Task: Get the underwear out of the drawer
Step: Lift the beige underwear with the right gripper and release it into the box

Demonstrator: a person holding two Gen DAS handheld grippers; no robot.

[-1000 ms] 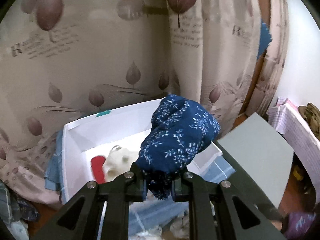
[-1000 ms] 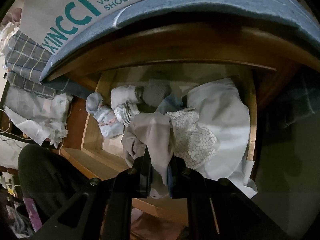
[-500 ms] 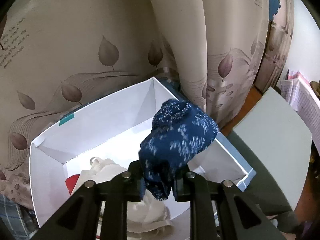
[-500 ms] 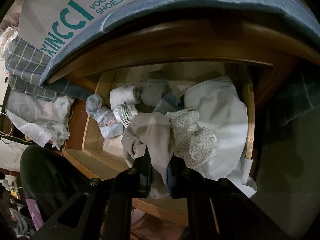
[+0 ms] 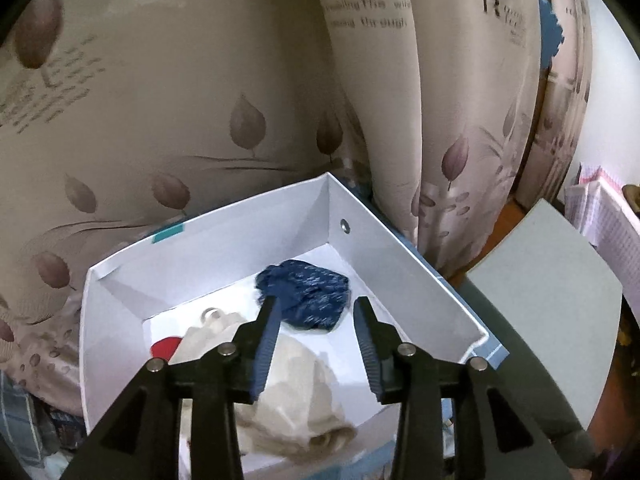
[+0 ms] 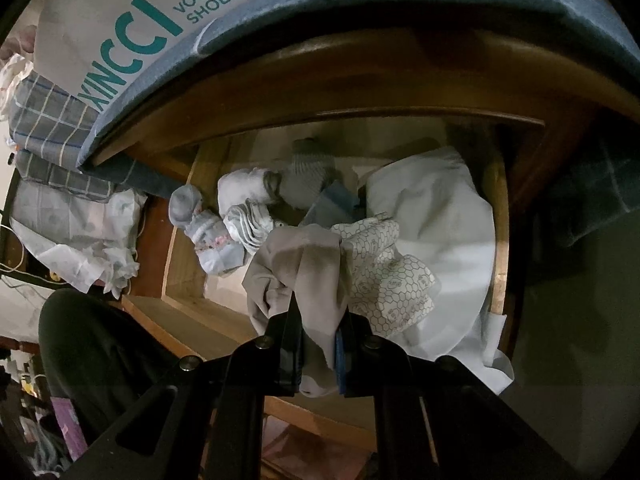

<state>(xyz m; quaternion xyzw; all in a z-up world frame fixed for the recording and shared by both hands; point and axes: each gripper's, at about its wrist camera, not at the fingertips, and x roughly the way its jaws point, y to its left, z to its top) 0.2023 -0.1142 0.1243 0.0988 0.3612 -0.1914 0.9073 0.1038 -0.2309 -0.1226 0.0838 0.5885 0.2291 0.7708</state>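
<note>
My left gripper is open above a white box. The blue patterned underwear lies on the box floor just beyond the fingertips, free of them. My right gripper is shut on grey underwear and holds it over the open wooden drawer. The drawer holds rolled socks, a honeycomb-print garment and a white cloth.
The white box also holds a cream garment and something red. A leaf-print curtain hangs behind it. A grey lid lies to the right. A shoe box sits above the drawer.
My left gripper lowered over the box, opened and let go of the blue underwear, which dropped into the box. My right gripper kept its hold on the grey underwear and barely moved.
</note>
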